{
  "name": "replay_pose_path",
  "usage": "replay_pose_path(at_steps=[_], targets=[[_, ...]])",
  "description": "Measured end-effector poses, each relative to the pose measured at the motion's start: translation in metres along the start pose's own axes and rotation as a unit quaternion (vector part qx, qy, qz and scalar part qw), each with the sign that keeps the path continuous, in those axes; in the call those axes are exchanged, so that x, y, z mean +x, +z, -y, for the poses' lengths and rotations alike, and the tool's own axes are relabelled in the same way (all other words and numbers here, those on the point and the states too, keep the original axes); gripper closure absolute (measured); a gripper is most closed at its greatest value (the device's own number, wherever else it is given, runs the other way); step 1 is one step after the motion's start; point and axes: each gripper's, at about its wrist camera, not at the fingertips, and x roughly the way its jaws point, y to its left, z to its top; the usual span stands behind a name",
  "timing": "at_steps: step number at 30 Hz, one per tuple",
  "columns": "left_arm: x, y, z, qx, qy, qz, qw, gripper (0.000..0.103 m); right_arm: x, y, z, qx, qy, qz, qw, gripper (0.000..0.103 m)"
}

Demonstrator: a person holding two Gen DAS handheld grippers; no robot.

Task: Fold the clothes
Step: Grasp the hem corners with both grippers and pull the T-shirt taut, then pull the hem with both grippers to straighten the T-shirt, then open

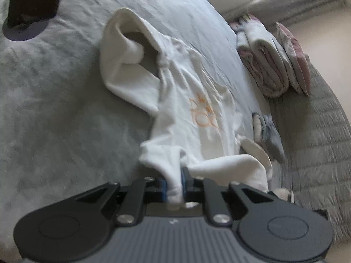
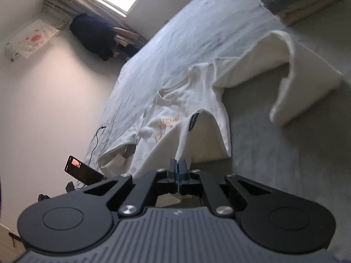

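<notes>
While the white shirt (image 1: 193,100) lies spread on the grey bed (image 1: 54,120), the left gripper (image 1: 174,186) is clenched on a bunched corner of its cloth, which hangs thick between the blue pads. Further right, the right gripper (image 2: 177,171) is closed on a thin edge of the same shirt. The fabric looks soft, light and limp, so I judge it will sag and wrinkle between the two grips. Holding it at corners or hems seems best, keeping it stretched, because a pinched single layer could slip out.
</notes>
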Motion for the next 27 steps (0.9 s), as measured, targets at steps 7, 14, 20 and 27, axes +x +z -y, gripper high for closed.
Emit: replay_pose_path(at_steps=[7,14,20,27], targets=[[-0.014,-0.027,-0.003,0.008,-0.023,-0.058,0.9980,0.091,-0.043,-0.014,-0.004,0.007,-0.001,-0.020,1.000,0.100],[-0.005,-0.055,-0.030,0.012,0.009,-0.110,0.9938,0.091,-0.044,-0.038,0.008,-0.022,-0.075,-0.081,0.994,0.100],[-0.009,-0.063,-0.037,0.055,0.047,-0.116,0.9906,0.063,-0.026,-0.056,0.028,-0.041,-0.152,-0.130,0.979,0.090],[-0.021,-0.049,-0.040,0.050,0.040,-0.064,0.9959,0.046,-0.023,-0.055,0.023,-0.053,-0.122,-0.113,0.985,0.046]])
